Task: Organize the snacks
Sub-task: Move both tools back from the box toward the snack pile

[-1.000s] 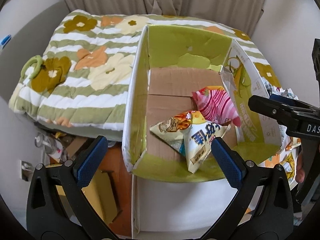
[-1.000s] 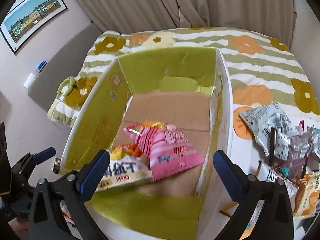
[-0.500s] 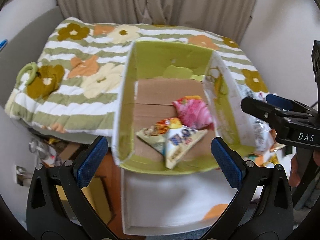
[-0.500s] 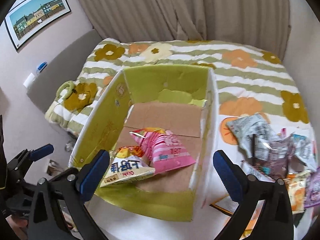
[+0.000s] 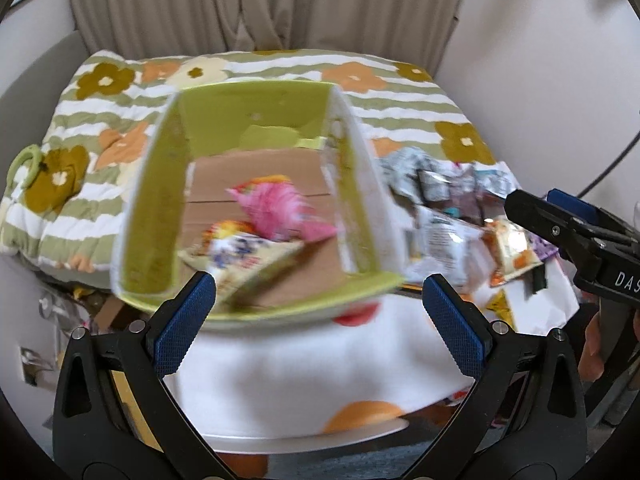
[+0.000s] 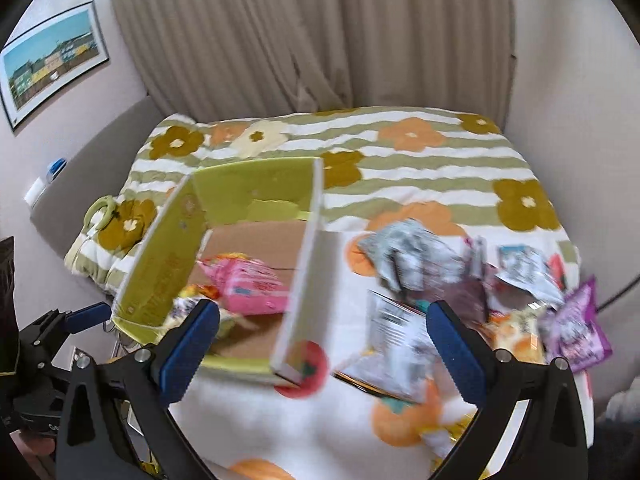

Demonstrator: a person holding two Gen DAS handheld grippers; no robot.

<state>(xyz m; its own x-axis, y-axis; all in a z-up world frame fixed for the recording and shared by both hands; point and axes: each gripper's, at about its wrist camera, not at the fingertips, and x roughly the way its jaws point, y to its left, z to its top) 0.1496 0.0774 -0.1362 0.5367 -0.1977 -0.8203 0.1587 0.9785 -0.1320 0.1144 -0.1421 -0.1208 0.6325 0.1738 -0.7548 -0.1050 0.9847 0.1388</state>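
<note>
Nearest the lens, the left claw [image 5: 320,314] stands wide open with nothing between its blue ribbed pads, hanging over the near white edge of the quilt [image 5: 280,376]. The right claw [image 6: 322,344] is spread just as wide and is likewise empty. In the left wrist view the right claw comes in from the right edge, and the white letters "DAS" can be read on its black body; the rest of the word is cut off.

Just beyond the claws a cardboard box [image 5: 156,208] with lime-green inner walls and a brown floor lies open on a bed. Inside it are a pink striped snack bag [image 5: 280,204] and, nearer, a cream-and-yellow snack bag [image 5: 244,256] with blue print, touching each other; both are too blurred for the writing to be read. The box's white outer wall [image 6: 304,300] bears a red round mark near its bottom corner.

To the right of the box, outside it, a loose heap of snack packets [image 6: 460,280] rests on the quilt: silver-grey ones, an orange one [image 5: 514,248] and a purple packet [image 6: 576,324] at the far right. Their print is smeared by motion.

The quilt has green and white stripes with orange, olive and cream flowers. A pale green ring [image 5: 26,162] sits at its left edge. Behind the bed hang beige curtains [image 6: 320,32], and a framed picture [image 6: 52,60] of a coloured waterfront hangs on the left wall.
</note>
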